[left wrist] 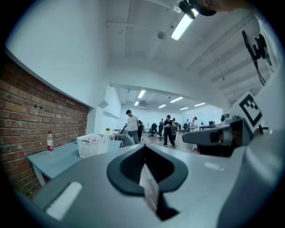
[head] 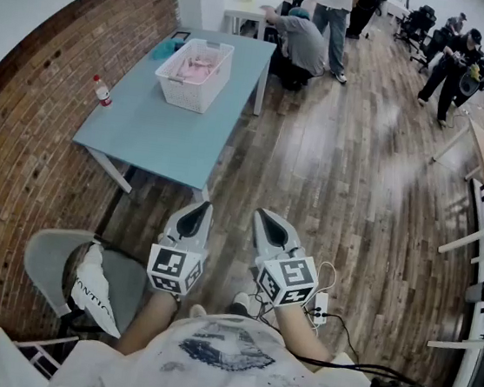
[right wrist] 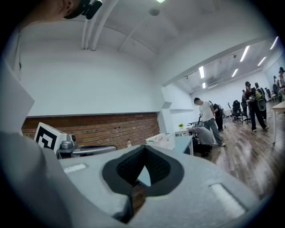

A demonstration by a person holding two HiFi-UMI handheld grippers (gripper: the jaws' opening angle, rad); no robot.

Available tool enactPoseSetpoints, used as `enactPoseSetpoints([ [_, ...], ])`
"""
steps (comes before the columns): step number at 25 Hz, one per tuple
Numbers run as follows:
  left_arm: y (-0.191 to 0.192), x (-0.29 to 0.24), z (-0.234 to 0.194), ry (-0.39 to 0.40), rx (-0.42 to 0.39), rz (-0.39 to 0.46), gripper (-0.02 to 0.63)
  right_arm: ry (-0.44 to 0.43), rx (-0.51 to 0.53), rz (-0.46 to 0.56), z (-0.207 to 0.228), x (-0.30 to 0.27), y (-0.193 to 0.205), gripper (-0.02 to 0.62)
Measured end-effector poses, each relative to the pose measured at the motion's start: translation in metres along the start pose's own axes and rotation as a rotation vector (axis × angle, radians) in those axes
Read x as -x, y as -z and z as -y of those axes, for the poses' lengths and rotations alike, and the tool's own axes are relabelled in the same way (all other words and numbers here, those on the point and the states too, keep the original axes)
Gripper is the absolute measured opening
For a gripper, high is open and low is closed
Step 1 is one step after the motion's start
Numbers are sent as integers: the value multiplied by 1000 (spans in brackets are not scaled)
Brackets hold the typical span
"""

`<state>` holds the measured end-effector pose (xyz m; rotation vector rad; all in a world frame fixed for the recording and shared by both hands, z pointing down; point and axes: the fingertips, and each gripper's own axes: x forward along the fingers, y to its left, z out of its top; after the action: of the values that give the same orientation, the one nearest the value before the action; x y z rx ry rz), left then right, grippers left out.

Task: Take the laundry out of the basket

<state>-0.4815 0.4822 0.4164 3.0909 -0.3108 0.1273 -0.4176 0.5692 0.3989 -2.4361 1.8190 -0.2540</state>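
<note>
The left claw (head: 198, 209) and the right claw (head: 267, 218) are held low, close to the person's body, side by side. They are smooth and grey, with pointy tips and a black and white square block on each. Both claws are pinched together and hold nothing. In the left gripper view the two halves of the left claw (left wrist: 143, 147) meet at the tip, and in the right gripper view the right claw (right wrist: 143, 149) is closed the same way.

The basket (head: 184, 94) is well apart from the claws. It is white plastic with lots of little holes, shaped like a box, and it sits on a flat, light blue table (head: 162, 135). Soft pink laundry (head: 196, 67) lies bunched up inside it. A small bottle (head: 102, 90) with a red cap stands on the table edge by the rough brick wall (head: 30, 136). The floor (head: 341, 174) is shiny wood boards.
</note>
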Motion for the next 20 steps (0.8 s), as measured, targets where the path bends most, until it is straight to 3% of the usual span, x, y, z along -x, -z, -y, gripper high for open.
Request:
enactPoseSetpoints([
  [20,12,-62,14,-53,13,-33,-9,-49,-71,-44,72,-13,11,-3],
])
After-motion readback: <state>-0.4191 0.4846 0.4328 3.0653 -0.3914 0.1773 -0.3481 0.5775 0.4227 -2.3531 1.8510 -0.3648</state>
